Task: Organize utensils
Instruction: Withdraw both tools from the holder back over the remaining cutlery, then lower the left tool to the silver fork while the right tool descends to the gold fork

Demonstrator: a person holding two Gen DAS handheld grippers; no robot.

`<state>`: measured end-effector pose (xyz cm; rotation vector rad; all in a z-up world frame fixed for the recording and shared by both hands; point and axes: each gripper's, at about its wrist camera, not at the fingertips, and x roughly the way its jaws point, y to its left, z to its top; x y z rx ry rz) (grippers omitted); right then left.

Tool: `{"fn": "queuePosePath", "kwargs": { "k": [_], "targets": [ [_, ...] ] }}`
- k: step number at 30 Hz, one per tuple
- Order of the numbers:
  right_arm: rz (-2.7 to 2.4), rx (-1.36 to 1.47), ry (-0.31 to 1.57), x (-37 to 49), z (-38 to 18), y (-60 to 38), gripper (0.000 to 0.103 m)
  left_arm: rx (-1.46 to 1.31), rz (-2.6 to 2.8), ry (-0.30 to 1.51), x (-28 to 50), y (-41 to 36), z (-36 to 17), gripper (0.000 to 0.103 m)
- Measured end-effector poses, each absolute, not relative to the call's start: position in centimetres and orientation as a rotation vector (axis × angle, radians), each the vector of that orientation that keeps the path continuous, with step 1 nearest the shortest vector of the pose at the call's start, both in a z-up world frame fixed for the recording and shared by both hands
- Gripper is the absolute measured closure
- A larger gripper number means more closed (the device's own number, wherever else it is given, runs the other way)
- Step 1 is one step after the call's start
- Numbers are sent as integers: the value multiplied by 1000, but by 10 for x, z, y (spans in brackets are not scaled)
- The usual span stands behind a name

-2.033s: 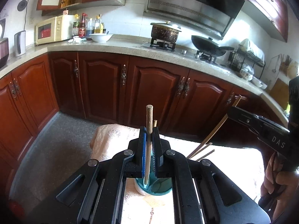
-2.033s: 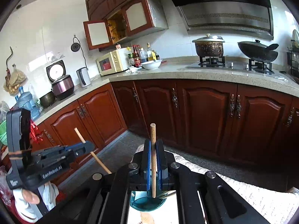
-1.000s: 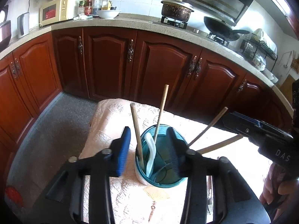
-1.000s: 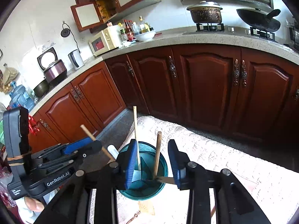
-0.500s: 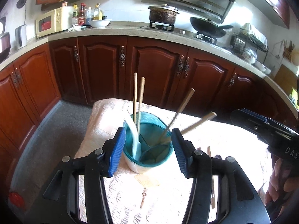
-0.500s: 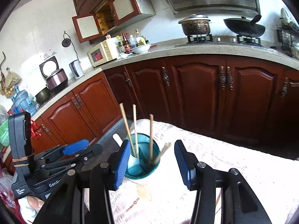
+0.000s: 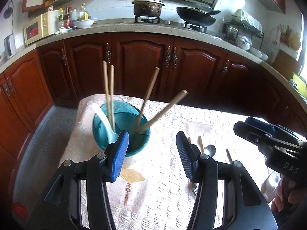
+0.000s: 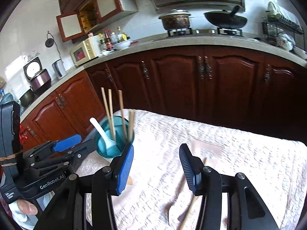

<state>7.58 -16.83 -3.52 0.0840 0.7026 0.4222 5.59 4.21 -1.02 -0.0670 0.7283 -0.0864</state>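
Left gripper (image 7: 151, 153): its jaws are standing wide apart and carrying nothing. It is hovering over the tablecloth (image 7: 165, 201) just beside the cup, probably so it can drop onto the loose pieces lying between and beyond its fingers.

Right gripper (image 8: 156, 167): this one is also spread open and empty, hanging above the cloth to the right of the cup, with the remaining loose utensils below it.

Teal cup (image 7: 103, 132): it is standing upright near the left far corner of the table, serving as the collecting pot, so everything is going in with handles up for easy reach.

Chopsticks in cup (image 7: 109, 88): four wooden sticks are standing in the cup, long axes rising from its floor. Two are sitting nearly vertical side by side on the left; two are leaning out to the right, the rightmost tilting most, its tip pointing up and away over the rim.

White spoon (image 7: 101, 118): it is resting against the left inner wall, bowl down, handle pointing up and left.

Loose utensils (image 7: 210, 150): a metal spoon and a few wooden sticks are lying flat on the cloth right of the cup, long axes running roughly toward and away from the cameras. A fork end appears to be peeking out beneath the left gripper's right finger.

Progress: the job is looking partly done, judging by the pieces not yet in the cup.
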Motion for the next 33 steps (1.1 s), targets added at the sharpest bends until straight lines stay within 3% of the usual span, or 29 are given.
{"fn": "queuePosePath", "kwargs": {
  "k": [16, 33],
  "targets": [
    [268, 114, 797, 58, -80, -249, 50, -41, -174, 816, 64, 0, -44, 52],
    [200, 250, 980, 86, -167, -296, 50, -96, -283, 1025, 101, -31, -126, 52]
  ]
}}
